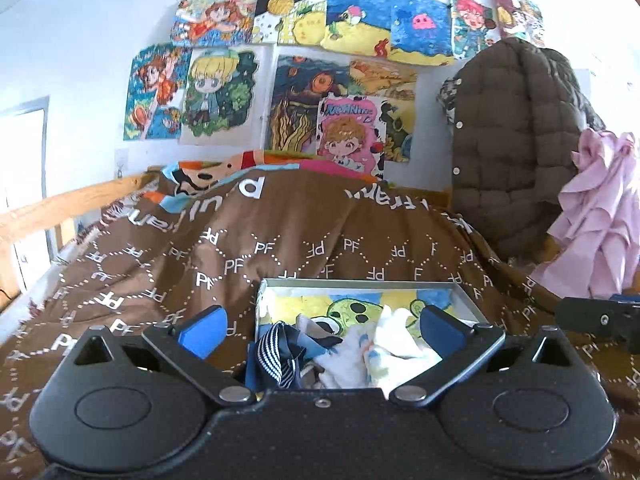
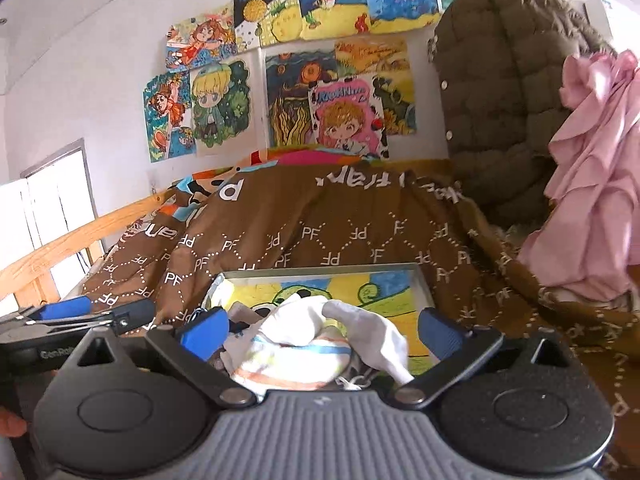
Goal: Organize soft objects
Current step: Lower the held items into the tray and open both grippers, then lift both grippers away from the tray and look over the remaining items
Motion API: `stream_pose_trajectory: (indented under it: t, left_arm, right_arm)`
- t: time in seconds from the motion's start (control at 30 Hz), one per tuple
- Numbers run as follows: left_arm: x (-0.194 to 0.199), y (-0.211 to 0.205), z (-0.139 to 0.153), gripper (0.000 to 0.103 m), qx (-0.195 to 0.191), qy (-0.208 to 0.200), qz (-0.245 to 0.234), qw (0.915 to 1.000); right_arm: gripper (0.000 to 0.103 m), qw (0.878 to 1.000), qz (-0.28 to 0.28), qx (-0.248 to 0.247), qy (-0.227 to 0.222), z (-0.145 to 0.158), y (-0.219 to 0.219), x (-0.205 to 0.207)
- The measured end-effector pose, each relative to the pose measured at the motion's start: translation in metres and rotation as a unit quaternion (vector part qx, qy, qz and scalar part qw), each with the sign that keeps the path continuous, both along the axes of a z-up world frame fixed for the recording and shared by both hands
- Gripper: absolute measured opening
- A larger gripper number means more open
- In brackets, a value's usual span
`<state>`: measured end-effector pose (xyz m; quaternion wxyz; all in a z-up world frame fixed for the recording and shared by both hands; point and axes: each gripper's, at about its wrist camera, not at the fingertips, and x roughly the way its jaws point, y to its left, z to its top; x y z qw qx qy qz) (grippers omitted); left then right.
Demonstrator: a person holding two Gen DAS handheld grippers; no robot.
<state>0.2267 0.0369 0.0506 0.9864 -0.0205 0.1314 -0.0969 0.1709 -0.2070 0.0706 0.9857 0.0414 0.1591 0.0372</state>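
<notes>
Socks lying in tray on blanket
Left gripper (image 1: 320, 330) and right gripper (image 2: 322, 330) are standing spread wide, gripping nothing, above socks (image 2: 316, 340) in tray (image 2: 320, 270).

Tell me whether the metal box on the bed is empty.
Not empty: the metal box holds a white sock bundle and a striped cloth.

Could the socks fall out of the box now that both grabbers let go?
Maybe. The white socks are piled high in the box, so one could slide over its rim. The box sits on a lumpy brown blanket, not a flat surface, so it could tip if bumped. Both the left gripper and the right gripper are open and close, so a careless move might snag a sock.
</notes>
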Motion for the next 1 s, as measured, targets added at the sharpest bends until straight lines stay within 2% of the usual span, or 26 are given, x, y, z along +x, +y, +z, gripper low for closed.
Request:
stream_pose_trajectory:
  t: [0.17, 0.37, 0.67, 0.83, 1.0]
  left_arm:
    - [-0.051, 0.003, 0.002, 0.102, 0.006, -0.014, 0.002, 0.9999]
    - [-0.107, 0.014, -0.001, 0.102, 0.001, -0.013, 0.007, 0.9999]
    - [-0.14, 0.01, 0.011, 0.102, 0.008, 0.013, -0.003, 0.9999]
    - [-0.146, 0.004, 0.005, 0.102, 0.005, 0.05, -0.008, 0.9987]
    - [-0.139, -0.01, -0.014, 0.102, 0.035, 0.113, -0.022, 0.9927]
  right_arm:
    - [0.103, 1.0, -0.004, -0.014, -0.011, -0.004, 0.001, -0.035]
    - [0.103, 0.999, -0.019, -0.034, 0.016, -0.014, 0.005, -0.066]
    - [0.103, 0.999, -0.014, -0.032, 0.031, -0.029, 0.003, -0.116]
    - [0.103, 0.998, -0.014, -0.014, 0.058, -0.037, -0.003, -0.13]
    - [0.103, 0.994, -0.022, -0.013, 0.102, -0.046, -0.007, -0.123]
